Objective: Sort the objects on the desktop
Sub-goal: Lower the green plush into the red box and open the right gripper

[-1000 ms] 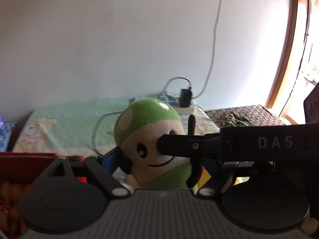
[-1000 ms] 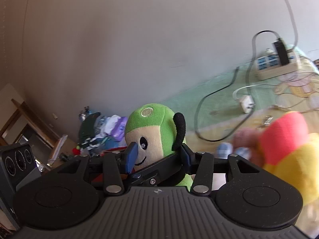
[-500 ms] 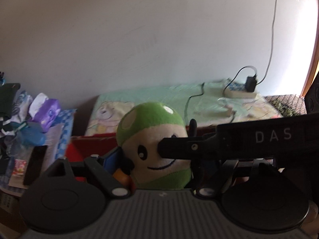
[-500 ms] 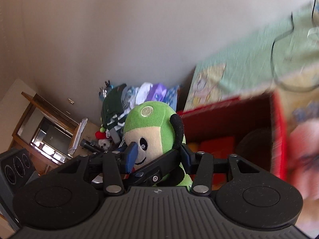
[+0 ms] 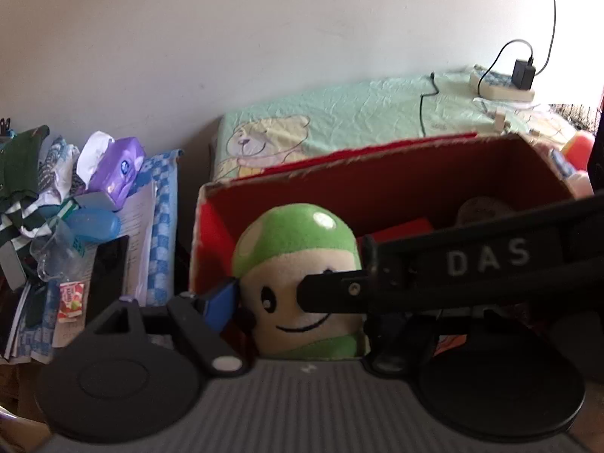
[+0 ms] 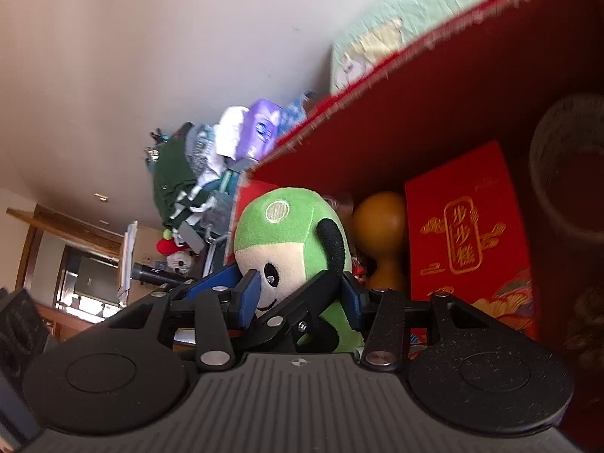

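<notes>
The left gripper (image 5: 298, 302) is closed on the plush (image 5: 294, 264), a green-capped mushroom toy with a cream face: its blue-padded left finger presses the toy's side, while its right finger is hidden behind the other tool's black bar marked DAS, which crosses in front of the toy's face from the right. The right gripper (image 6: 298, 294) clamps the same plush (image 6: 287, 238) too, with blue pads on either side of the toy's lower face and body, and a black linkage crossing just in front of its chin. The plush sits between both pairs of fingers at the near left corner of the red box (image 5: 377, 181), which opens ahead of the left gripper. In the right wrist view the box wall (image 6: 434, 105) rises ahead and to the right, and inside, just beyond the plush, stand a brown gourd (image 6: 381, 226), a red packet (image 6: 464, 226) with gold characters to its right, and a dark cup (image 6: 566, 181) at far right, blurred. To the left of the left gripper lies a heap of clutter: a purple tissue pack (image 5: 117, 166), a blue bottle (image 5: 92, 224), papers and cloth. Ahead, beyond the box, a green bear-print cloth (image 5: 339, 120) carries a power strip (image 5: 502, 87) at far right.
</notes>
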Motion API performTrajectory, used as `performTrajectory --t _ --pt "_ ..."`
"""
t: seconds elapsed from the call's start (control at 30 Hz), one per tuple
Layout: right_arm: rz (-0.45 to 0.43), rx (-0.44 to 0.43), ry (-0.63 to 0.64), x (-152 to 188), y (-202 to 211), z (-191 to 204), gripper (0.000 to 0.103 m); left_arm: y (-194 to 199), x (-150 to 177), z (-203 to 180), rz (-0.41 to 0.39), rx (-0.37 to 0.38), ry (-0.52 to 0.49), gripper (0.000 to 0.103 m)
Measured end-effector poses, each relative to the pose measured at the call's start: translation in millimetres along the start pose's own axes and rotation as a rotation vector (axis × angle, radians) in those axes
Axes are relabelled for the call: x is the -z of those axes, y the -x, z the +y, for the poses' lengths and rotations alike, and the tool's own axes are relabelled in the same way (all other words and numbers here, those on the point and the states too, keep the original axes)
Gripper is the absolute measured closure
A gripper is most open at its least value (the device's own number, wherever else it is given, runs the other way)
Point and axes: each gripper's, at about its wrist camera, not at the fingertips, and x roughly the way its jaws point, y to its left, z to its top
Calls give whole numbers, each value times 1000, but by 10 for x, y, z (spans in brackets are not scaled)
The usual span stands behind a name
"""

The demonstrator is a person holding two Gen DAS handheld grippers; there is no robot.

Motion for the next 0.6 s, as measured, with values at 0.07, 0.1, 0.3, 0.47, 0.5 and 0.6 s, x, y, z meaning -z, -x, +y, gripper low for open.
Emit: performTrajectory --t 0.07,0.1,0.3,0.47,0.5,0.6 --pt "17 -10 -36 -5 -59 -25 58 -22 15 15 12 -13 -18 33" --pt "18 -3 -45 6 -91 -33 58 -27 26 8 17 -25 -28 33" --pt "39 29 -73 14 -72 -44 59 30 75 47 4 -19 -47 28" --pt "50 22 -72 9 -39 -86 59 18 72 69 12 -14 -46 27" --pt "46 26 -67 -19 -31 -34 59 14 63 62 13 -19 -46 27" --pt "32 34 -61 -51 23 -4 52 43 52 42 6 -22 -40 26"
